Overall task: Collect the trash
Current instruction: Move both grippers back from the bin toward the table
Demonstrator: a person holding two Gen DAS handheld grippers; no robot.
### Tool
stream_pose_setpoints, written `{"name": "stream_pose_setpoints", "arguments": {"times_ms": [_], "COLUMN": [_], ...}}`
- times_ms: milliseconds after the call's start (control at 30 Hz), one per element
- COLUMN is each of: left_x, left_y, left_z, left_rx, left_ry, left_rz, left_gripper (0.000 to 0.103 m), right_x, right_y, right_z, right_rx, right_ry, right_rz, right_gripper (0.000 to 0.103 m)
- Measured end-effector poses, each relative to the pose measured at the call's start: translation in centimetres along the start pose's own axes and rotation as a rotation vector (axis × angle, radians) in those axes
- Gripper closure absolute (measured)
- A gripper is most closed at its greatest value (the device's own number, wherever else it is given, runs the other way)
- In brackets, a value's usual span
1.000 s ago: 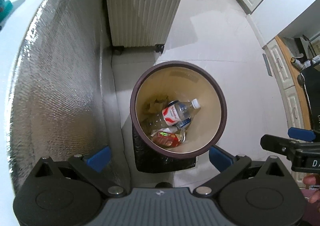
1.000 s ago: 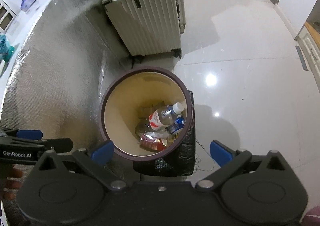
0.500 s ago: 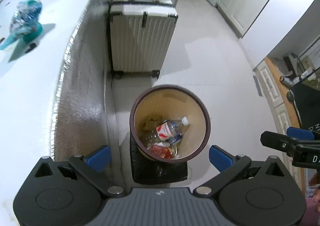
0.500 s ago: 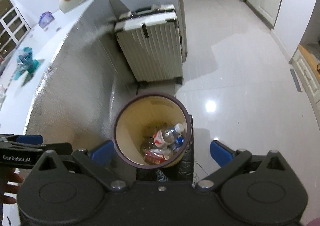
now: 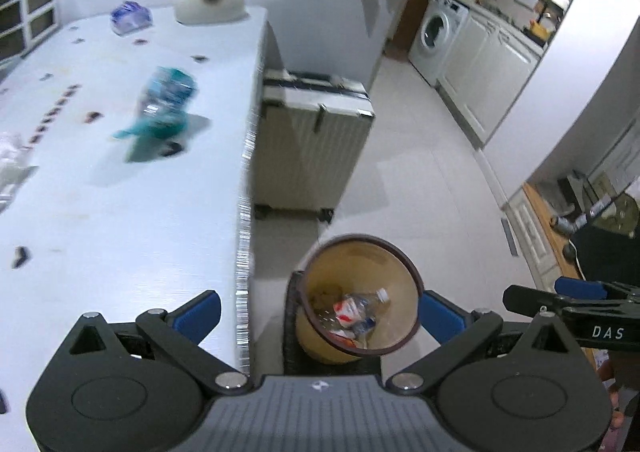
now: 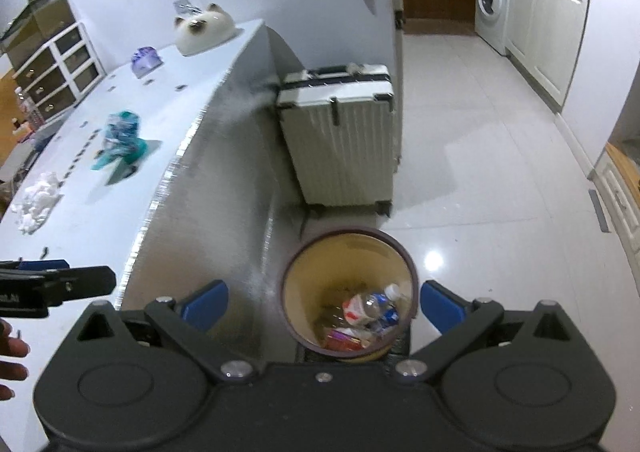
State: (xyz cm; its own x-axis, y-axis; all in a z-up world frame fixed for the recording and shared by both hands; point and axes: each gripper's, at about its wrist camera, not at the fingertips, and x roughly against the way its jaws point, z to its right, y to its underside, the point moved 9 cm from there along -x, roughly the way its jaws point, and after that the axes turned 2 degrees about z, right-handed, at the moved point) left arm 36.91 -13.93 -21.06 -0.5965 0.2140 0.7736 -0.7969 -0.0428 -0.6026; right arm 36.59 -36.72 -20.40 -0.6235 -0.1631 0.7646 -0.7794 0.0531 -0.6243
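Both views have pulled back: round brown-rimmed beige trash bin (image 6: 349, 292) now lower centre, white table (image 5: 120, 211) upper left. Left gripper (image 5: 319, 312) and right gripper (image 6: 323, 302) spread, empty. Blurred teal wrapper (image 5: 164, 107), probably plastic, on table.

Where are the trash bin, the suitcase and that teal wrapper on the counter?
trash bin (image 6: 298, 264), right wrist view, on its dark rim
suitcase (image 6: 344, 139), right wrist view, on its ribbed front
teal wrapper (image 5: 166, 107), left wrist view, on its crumpled middle
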Motion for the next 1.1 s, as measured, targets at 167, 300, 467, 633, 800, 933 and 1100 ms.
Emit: {"name": "stream_pose_setpoints", "arguments": {"times_ms": [167,300,467,633,800,933,1100], "left_x": [3.6,6.2,9.0,11.2,12.3,12.2,10.7], "left_y": [0.1,0.4,0.9,1.1,1.2,0.9,0.2], "left_z": [-4.7,-8.5,-13.8,-19.1,-24.2,-28.2,-32.3], "left_rx": [0.037,0.064,0.082,0.093,0.13,0.208,0.31], "left_ry": [-0.029,-0.05,-0.077,-0.102,-0.12,-0.122,-0.128], "left_rz": [0.048,0.082,0.118,0.147,0.158,0.165,0.19], "left_gripper": [0.0,0.0,0.0,0.0,0.0,0.0,0.0], "right_x": [1.1,1.7,2.1,1.7,1.0,0.0,-1.0], "right_y": [-0.4,-0.8,-0.8,-0.1,0.3,0.0,-1.0], "right_z": [-4.8,-8.8,-14.0,-18.7,-23.1,-26.2,-28.6], "right_rx": [0.027,0.048,0.07,0.076,0.09,0.108,0.142], "right_ry": [-0.023,-0.042,-0.066,-0.086,-0.091,-0.1,-0.118], "right_rz": [0.035,0.064,0.093,0.1,0.103,0.095,0.095], "right_gripper": [0.0,0.0,0.0,0.0,0.0,0.0,0.0]}}
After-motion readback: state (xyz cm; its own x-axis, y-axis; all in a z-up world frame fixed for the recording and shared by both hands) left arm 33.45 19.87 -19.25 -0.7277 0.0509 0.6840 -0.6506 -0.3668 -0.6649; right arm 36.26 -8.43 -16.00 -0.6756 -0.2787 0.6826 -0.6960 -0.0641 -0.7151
